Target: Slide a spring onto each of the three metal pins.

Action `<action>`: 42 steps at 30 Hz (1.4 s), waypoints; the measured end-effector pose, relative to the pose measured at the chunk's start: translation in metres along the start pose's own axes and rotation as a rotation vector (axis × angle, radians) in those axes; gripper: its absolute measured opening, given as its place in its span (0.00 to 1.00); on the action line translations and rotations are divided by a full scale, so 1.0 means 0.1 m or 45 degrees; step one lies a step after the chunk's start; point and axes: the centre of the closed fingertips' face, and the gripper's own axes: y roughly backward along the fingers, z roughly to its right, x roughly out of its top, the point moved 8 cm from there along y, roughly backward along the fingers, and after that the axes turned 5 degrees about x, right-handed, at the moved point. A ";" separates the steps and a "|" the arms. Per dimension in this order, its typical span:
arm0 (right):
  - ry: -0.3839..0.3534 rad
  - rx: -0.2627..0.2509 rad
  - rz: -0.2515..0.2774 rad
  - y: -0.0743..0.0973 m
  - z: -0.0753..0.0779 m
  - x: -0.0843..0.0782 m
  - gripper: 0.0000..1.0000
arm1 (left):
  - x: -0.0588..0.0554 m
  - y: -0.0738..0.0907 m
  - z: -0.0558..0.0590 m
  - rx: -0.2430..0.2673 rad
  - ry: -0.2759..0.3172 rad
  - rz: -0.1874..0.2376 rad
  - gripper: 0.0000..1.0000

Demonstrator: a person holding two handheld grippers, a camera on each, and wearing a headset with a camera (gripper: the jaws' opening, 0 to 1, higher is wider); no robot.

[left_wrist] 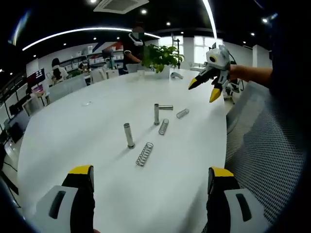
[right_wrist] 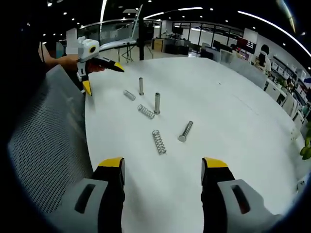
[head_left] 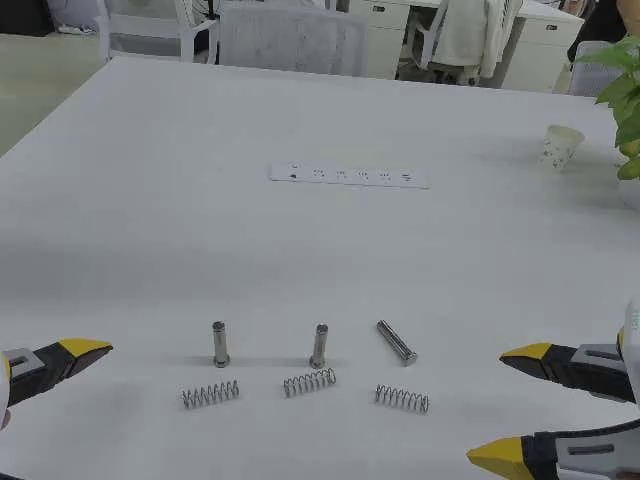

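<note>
Three metal pins are lined up on the white table (head_left: 150, 200). The left pin (head_left: 220, 343) and the middle pin (head_left: 319, 345) stand upright, while the right pin (head_left: 396, 342) lies flat. In front of each pin lies a spring: left (head_left: 210, 394), middle (head_left: 309, 381), right (head_left: 402, 398). My left gripper (left_wrist: 149, 171) is open and empty, left of the row, with one yellow fingertip (head_left: 95, 349) at the head view's edge. My right gripper (head_left: 505, 405) is open and empty, to the right of the row. Its own view has the lying pin (right_wrist: 185, 131) and nearest spring (right_wrist: 158, 141) just ahead.
A white power strip (head_left: 348, 176) is set into the table's middle. A paper cup (head_left: 562, 147) and a green plant (head_left: 625, 90) are at the far right. Chairs (head_left: 290, 40) stand along the far edge, and a mesh chair back (left_wrist: 262, 136) is at the near edge.
</note>
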 end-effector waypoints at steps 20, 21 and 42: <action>-0.026 -0.018 0.003 -0.01 -0.05 -0.04 0.63 | 0.02 -0.02 -0.02 -0.024 -0.034 -0.017 0.94; -0.028 -0.017 0.005 -0.01 -0.05 -0.04 0.63 | 0.02 -0.02 -0.03 -0.025 -0.036 -0.017 0.94; -0.020 0.000 0.008 -0.03 -0.05 -0.04 0.63 | 0.02 0.02 0.01 -0.012 -0.036 -0.026 0.94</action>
